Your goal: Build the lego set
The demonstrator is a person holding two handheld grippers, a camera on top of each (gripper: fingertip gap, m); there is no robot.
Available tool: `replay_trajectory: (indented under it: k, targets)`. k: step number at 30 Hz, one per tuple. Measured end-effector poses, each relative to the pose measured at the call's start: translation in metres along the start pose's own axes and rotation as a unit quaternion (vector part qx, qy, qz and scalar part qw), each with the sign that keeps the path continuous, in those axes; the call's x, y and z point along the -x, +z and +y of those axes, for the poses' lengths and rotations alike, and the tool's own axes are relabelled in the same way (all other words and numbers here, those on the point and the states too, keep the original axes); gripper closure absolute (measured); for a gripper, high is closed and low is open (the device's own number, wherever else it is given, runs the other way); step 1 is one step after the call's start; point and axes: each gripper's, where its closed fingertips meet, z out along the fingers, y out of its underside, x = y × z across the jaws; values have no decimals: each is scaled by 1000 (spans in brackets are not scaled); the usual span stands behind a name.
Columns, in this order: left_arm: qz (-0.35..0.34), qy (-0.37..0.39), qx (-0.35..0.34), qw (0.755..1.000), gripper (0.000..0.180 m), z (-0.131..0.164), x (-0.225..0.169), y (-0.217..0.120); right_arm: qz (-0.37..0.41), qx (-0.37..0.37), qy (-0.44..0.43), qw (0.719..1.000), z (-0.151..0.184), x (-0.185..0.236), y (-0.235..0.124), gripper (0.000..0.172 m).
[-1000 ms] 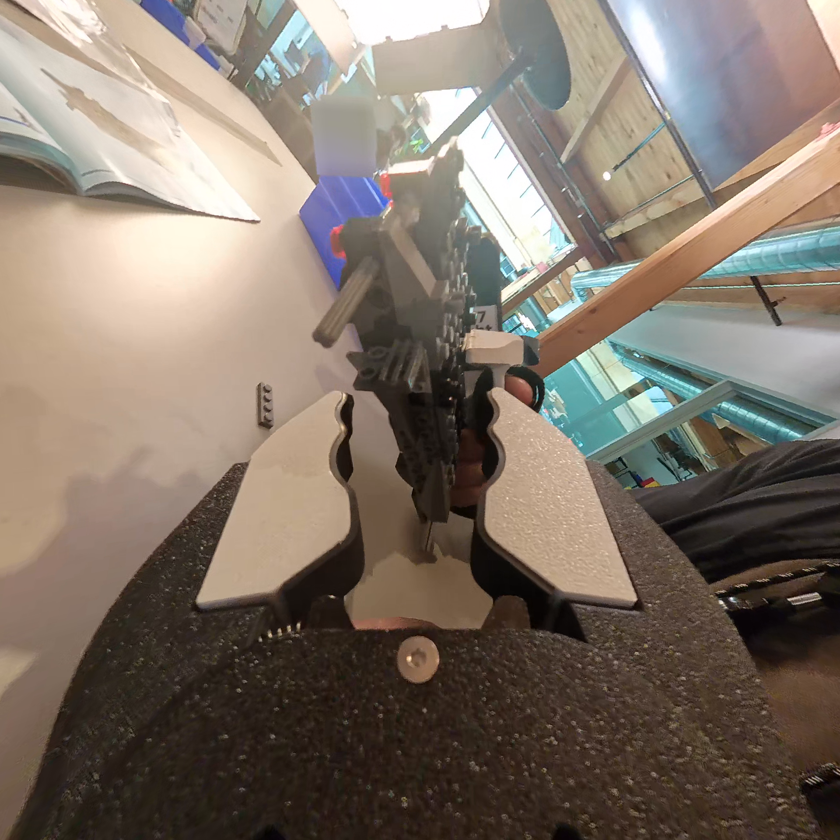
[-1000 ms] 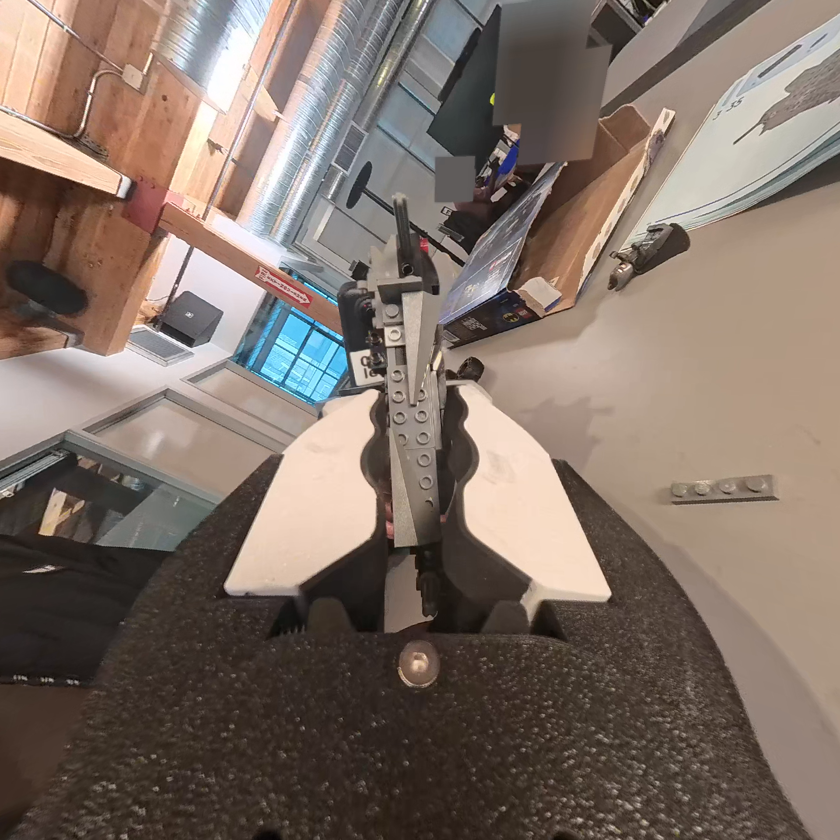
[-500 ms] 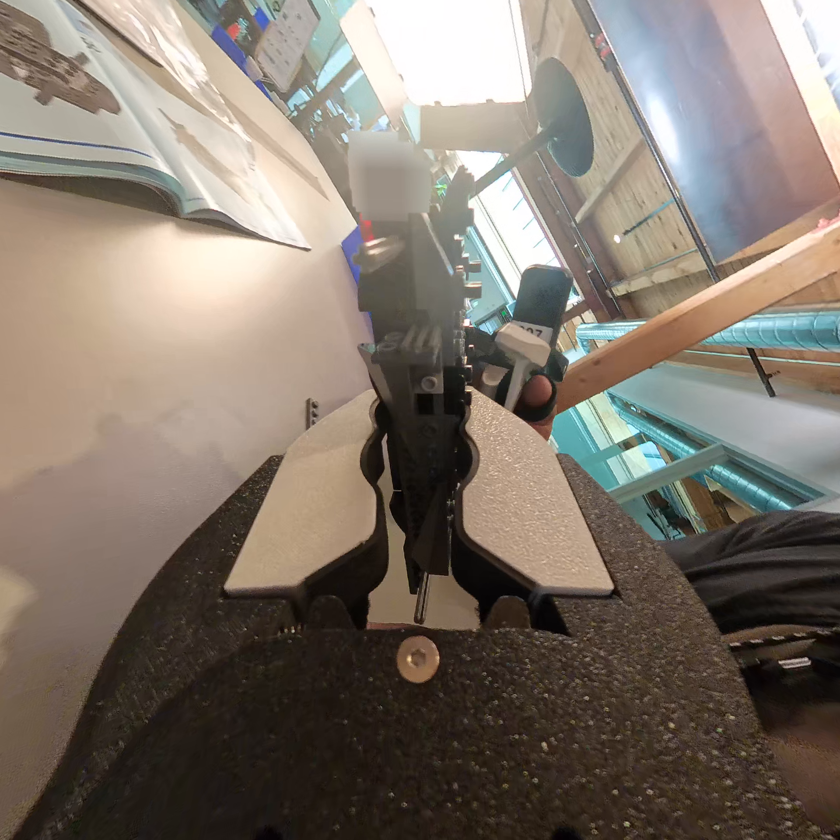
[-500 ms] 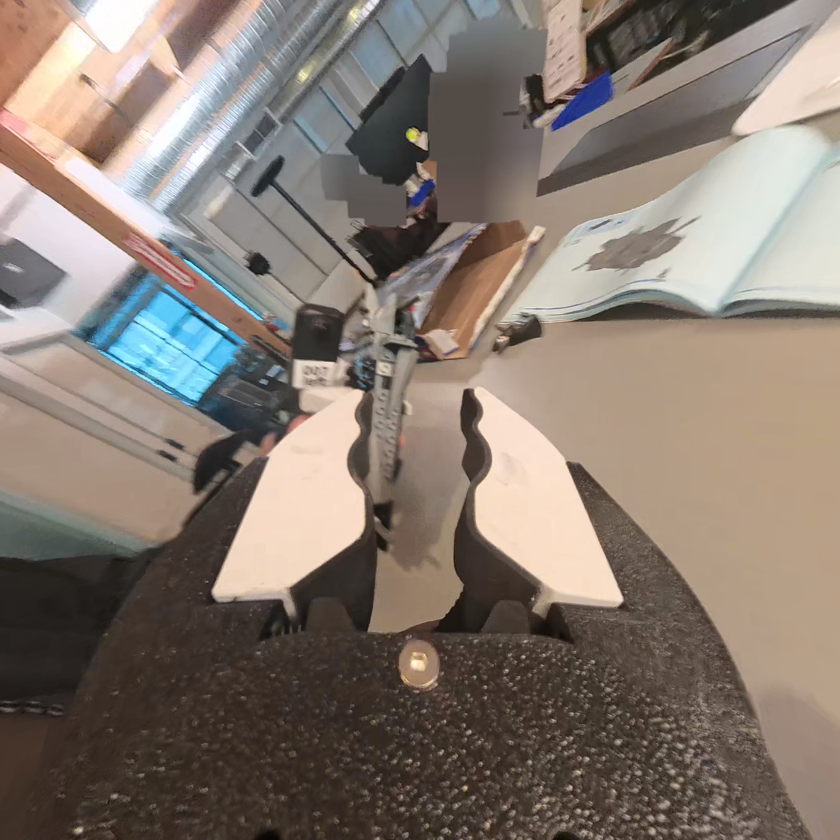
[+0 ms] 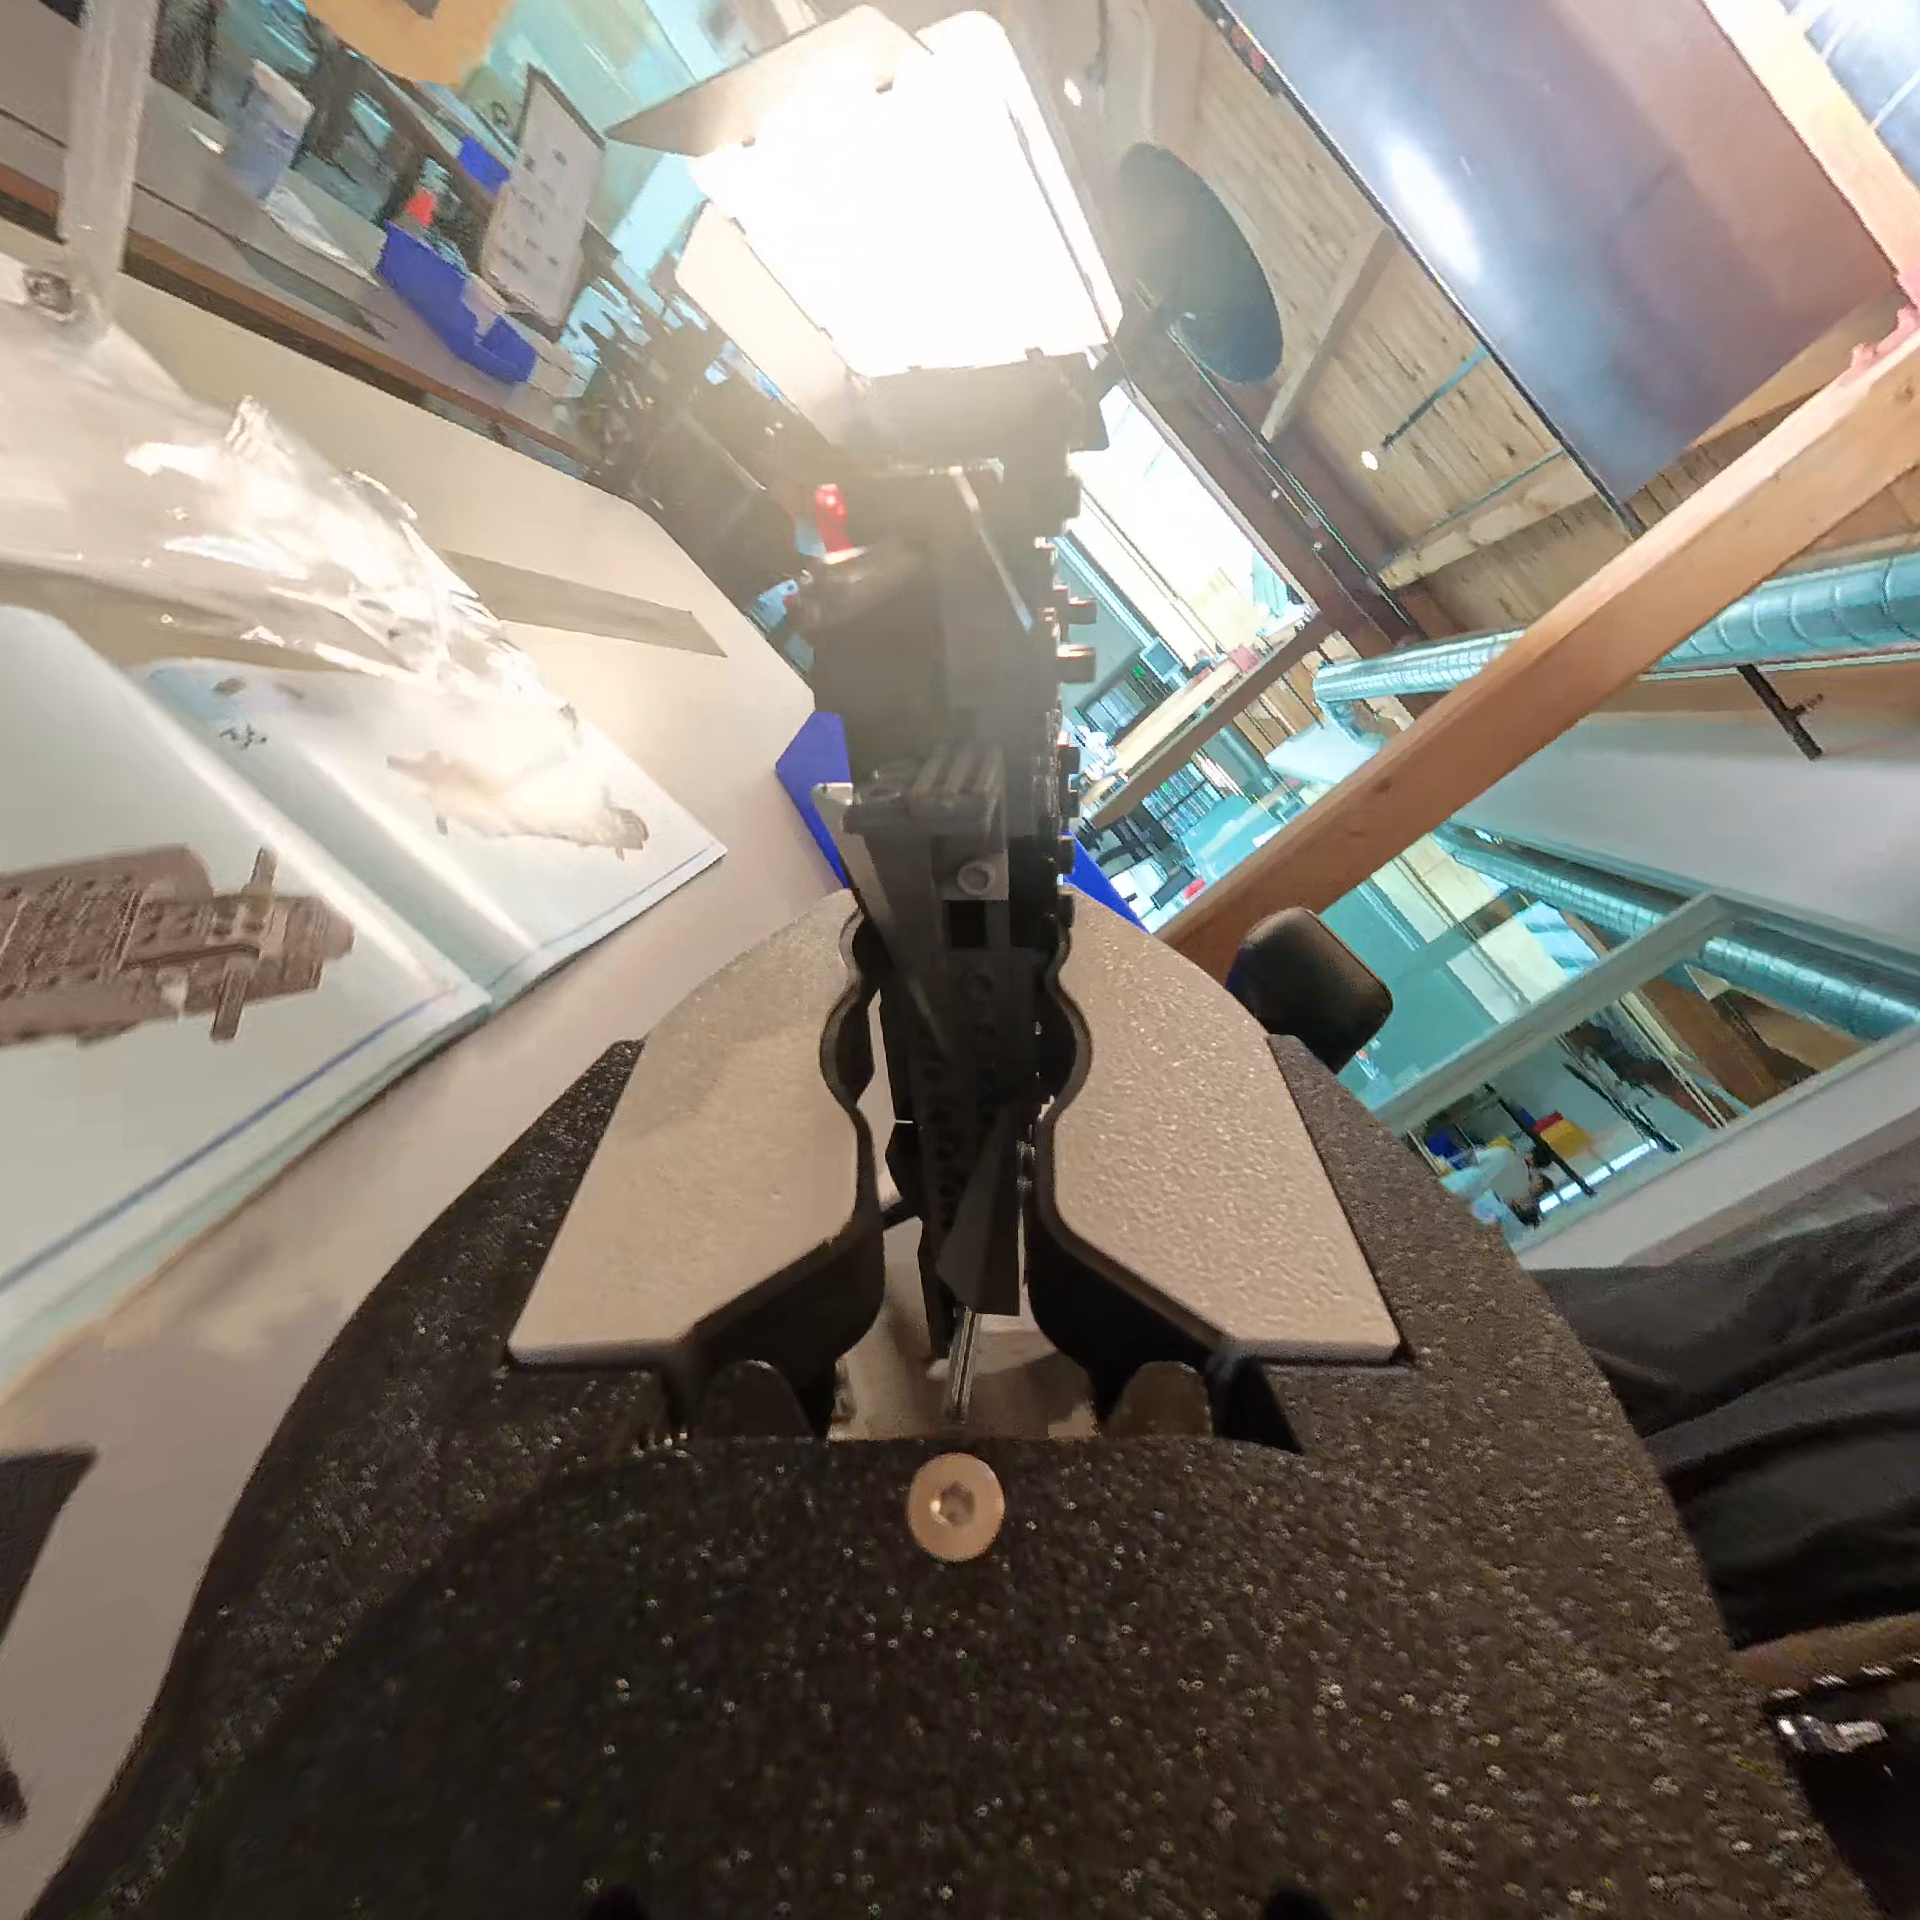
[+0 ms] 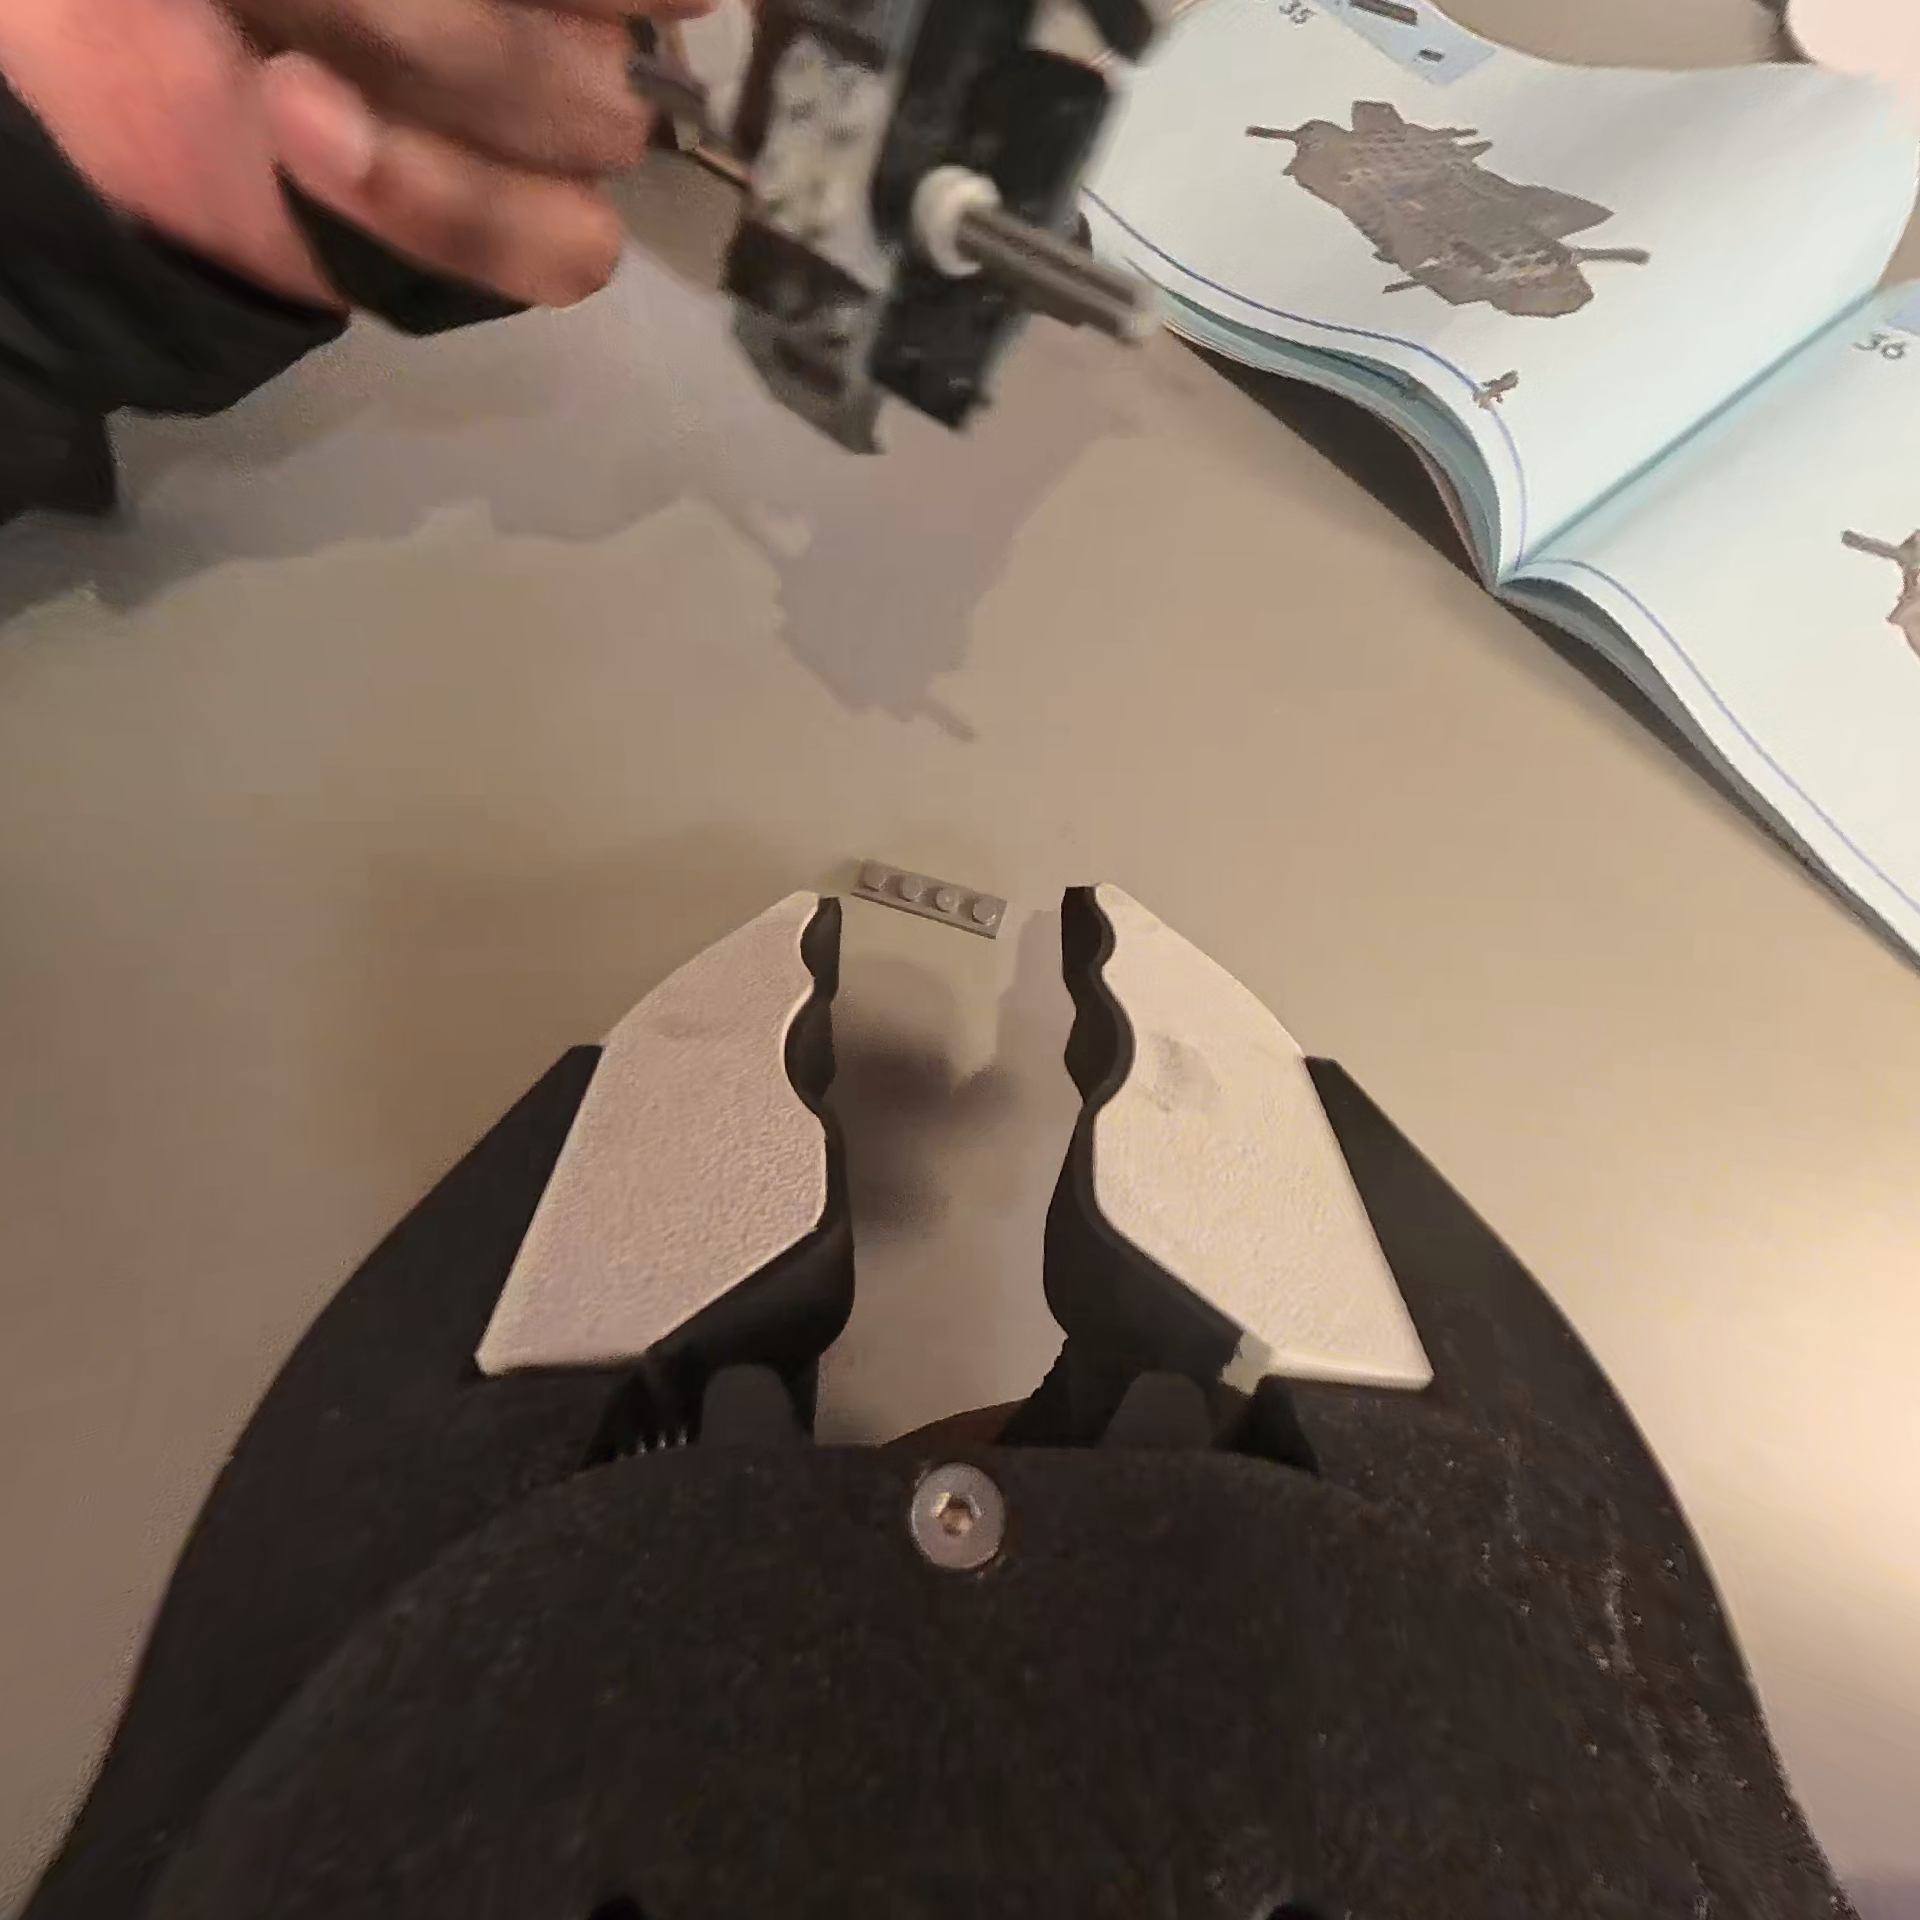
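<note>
The left gripper (image 5: 958,1013), a black grainy foam body with two pale pebbled finger plates whose inner edges are wavy, is closed on a dark grey, studded toy-brick model (image 5: 961,831) — both scalloped pads press against its narrow lower end, and a thin metal pin sticks out below it toward the gripper's screw. The model rises from the jaws as a tall, angular stack of plates and wedges, with a small red piece near its top.

The right gripper (image 6: 943,914), of the same build, hangs over the smooth beige desk (image 6: 416,831) with its jaws apart and nothing between the pads. Just beyond its fingertips lies a flat, light grey brick plate with four studs in a row (image 6: 932,900), resting on the desk nearer the left fingertip and touching neither one. Its own shadow darkens the desk between the fingers.

Farther off in the right wrist view, a hand (image 6: 343,156) in a dark sleeve carries the left gripper with the model, blurred, above the desk. To the right, an open pale blue instruction booklet (image 6: 1558,312) with grey printed figures lies toward the desk's far edge. In the left wrist view, crinkled clear plastic bags (image 5: 312,561) lie beyond the booklet.
</note>
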Motion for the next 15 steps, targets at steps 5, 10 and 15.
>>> replay_trajectory:
  k: [5,10,15]
  targets:
    - [48,-14,50,997,152,10,14,28,-23,30,-26,999,-2,-6,6,128]
    - [46,-92,73,992,152,33,32,32,-42,95,-52,993,10,-6,11,128]
    - [33,-97,91,991,152,37,37,28,-38,120,-68,990,15,-8,17,130]
